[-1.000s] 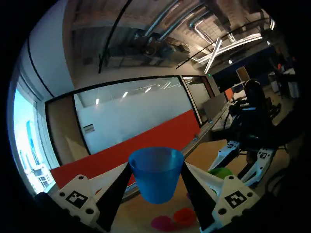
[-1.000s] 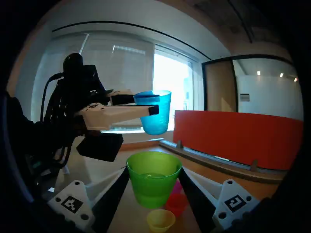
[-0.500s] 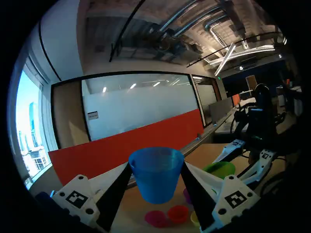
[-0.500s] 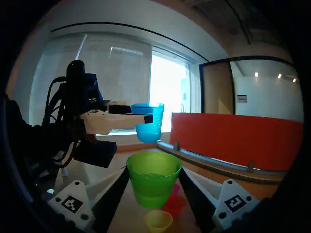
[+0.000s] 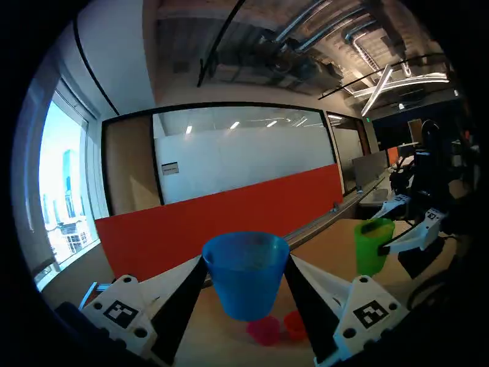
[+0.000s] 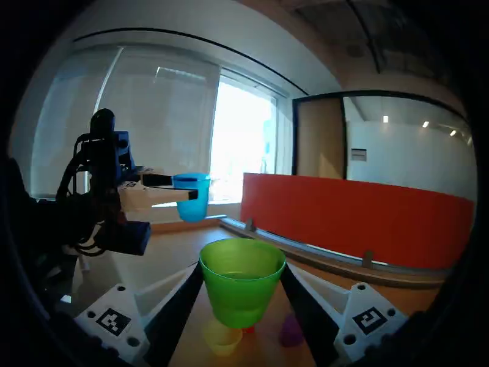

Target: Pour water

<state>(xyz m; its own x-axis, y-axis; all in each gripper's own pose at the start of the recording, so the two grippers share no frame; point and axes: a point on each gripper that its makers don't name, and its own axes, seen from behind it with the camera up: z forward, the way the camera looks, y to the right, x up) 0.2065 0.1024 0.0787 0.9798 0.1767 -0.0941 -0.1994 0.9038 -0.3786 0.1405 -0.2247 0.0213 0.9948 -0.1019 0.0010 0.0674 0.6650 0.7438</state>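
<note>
Wooden table point(image 5: 330, 243), blue cup point(image 5: 246, 278) clamped between left gripper point(image 5: 246, 264) fingers point(image 5: 182, 301), green cup point(image 6: 242, 282) clamped between right gripper point(image 6: 242, 269) fingers point(image 6: 304, 307)

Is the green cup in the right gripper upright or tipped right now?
Upright: the green cup, clamped in the right gripper, shows a level rim, with liquid lying flat inside.

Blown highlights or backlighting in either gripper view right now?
Right gripper view: window clipped white, left gripper backlit, its rear near-black; green cup evenly lit. Left gripper view: window keeps detail; blue cup sharp; right edge murky.
</note>
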